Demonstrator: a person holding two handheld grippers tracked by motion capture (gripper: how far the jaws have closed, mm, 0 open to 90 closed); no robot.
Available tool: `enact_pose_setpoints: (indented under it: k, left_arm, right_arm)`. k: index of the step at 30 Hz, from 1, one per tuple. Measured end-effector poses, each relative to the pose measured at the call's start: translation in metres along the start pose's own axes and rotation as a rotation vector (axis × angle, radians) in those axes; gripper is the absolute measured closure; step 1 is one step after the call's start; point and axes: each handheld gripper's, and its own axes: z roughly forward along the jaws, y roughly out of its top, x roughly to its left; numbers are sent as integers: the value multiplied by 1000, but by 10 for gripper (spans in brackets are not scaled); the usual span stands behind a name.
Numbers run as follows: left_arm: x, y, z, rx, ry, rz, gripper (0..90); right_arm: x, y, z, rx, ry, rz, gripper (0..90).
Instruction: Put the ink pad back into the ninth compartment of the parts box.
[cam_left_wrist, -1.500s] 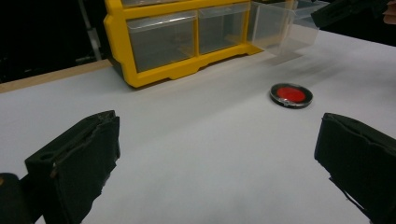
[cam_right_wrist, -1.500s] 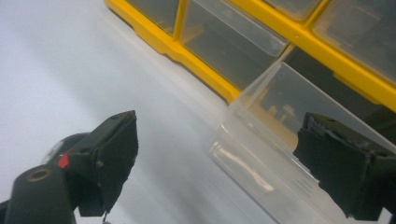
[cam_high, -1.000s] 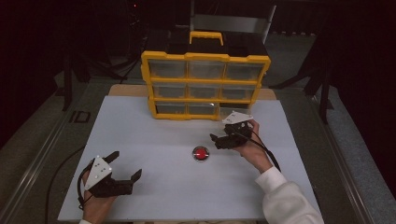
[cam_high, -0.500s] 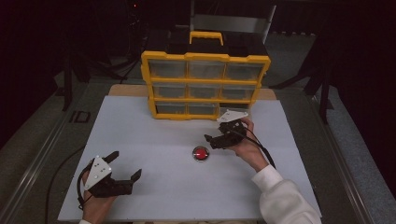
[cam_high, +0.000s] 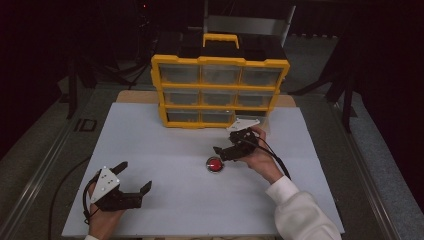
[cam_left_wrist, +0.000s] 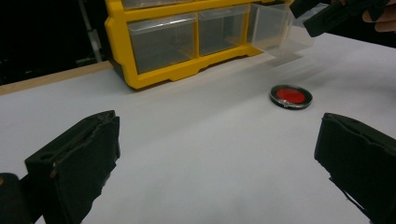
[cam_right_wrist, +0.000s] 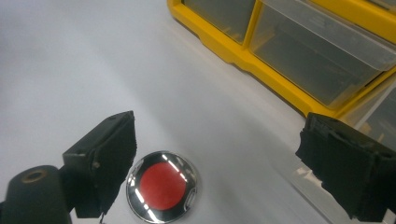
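A small round metal-rimmed disc with a red centre (cam_high: 214, 164) lies on the white table top (cam_high: 165, 145). My right gripper (cam_high: 220, 153) hovers just right of and above it, open. In the right gripper view the disc (cam_right_wrist: 161, 185) sits low, close to the left jaw, with the right gripper (cam_right_wrist: 224, 163) spread wide. My left gripper (cam_high: 135, 176) rests open near the front left, holding nothing. The left gripper view has the disc (cam_left_wrist: 291, 95) far ahead of the wide-spread left gripper (cam_left_wrist: 217, 163), with the right gripper (cam_left_wrist: 334, 13) above it.
A yellow organiser with clear drawers (cam_high: 220, 92) stands at the back of the table. Its bottom right drawer (cam_left_wrist: 275, 28) is pulled out a little toward the right hand. Dark floor and stands surround the table.
My right gripper has drifted slightly left and down, closer to the red disc. The left gripper and the disc have stayed put.
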Motion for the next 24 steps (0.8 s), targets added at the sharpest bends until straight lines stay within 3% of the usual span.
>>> enact_pose_setpoints:
  k: [10, 24]
  left_arm:
    - [0, 0, 0, 1, 0, 1, 4]
    - [0, 0, 1, 0, -2, -1, 4]
  right_arm:
    - [3, 2, 5, 35, 60, 8, 102]
    - [12, 4, 13, 74, 105, -12, 102]
